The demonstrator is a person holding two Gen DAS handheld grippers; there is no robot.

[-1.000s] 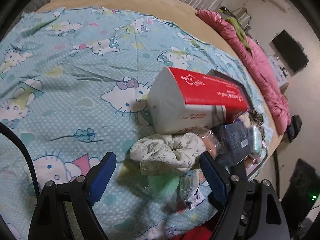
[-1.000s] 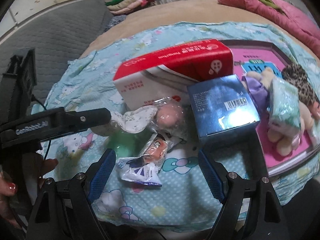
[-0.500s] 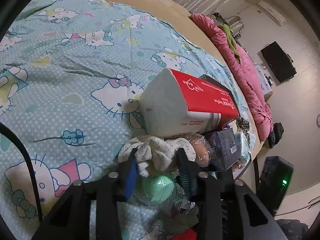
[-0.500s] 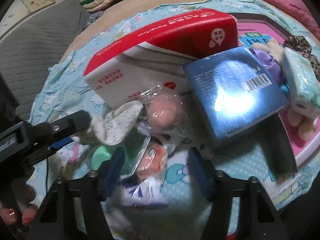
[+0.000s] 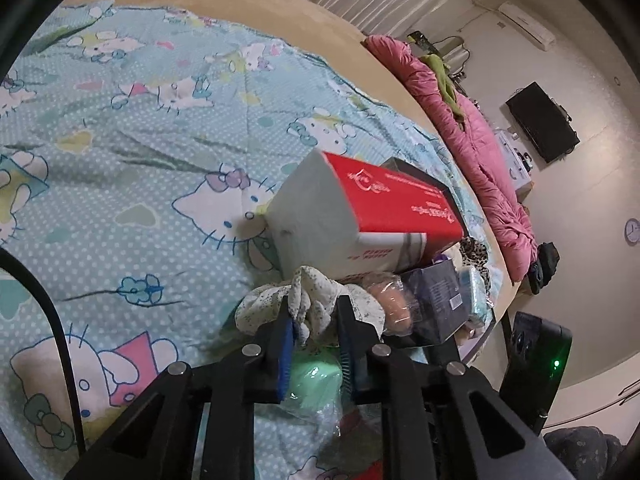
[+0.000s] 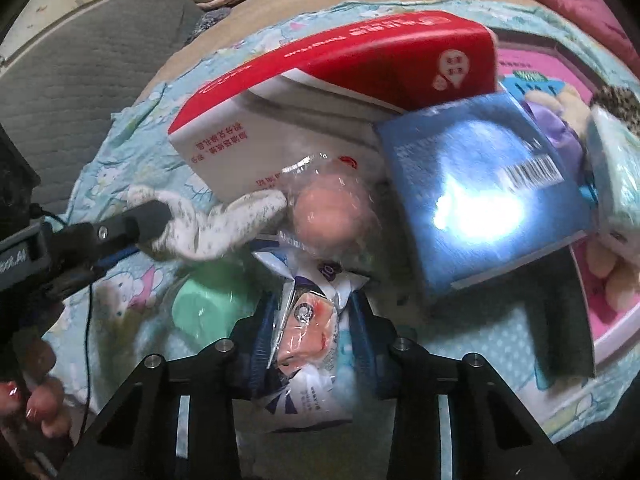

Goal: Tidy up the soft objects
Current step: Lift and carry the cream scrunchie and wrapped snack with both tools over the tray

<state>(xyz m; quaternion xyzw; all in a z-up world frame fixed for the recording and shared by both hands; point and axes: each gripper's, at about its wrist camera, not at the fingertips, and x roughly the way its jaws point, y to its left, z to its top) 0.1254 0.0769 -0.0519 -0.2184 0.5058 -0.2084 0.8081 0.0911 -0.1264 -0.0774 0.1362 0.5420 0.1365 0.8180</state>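
Observation:
My left gripper [image 5: 314, 322] is shut on a white floral scrunchie [image 5: 316, 300] at the foot of a red and white tissue pack [image 5: 360, 220]; both show in the right wrist view, the gripper [image 6: 148, 216] and the scrunchie [image 6: 224, 224]. My right gripper [image 6: 314, 316] is shut on a clear wrapped packet with an orange toy [image 6: 308, 332]. A wrapped peach ball [image 6: 328, 212] and a green ball [image 6: 204, 304] lie beside it.
A blue box [image 6: 476, 196] leans on the tissue pack [image 6: 320, 80]. A pink tray [image 6: 600, 320] holds plush toys [image 6: 560, 120] and a teal pack [image 6: 616, 168]. The Hello Kitty sheet [image 5: 120, 160] spreads left. A pink quilt [image 5: 472, 120] lies far right.
Both grippers have closed: the left onto the scrunchie, the right onto the wrapped packet. The right gripper has moved in closer to the pile.

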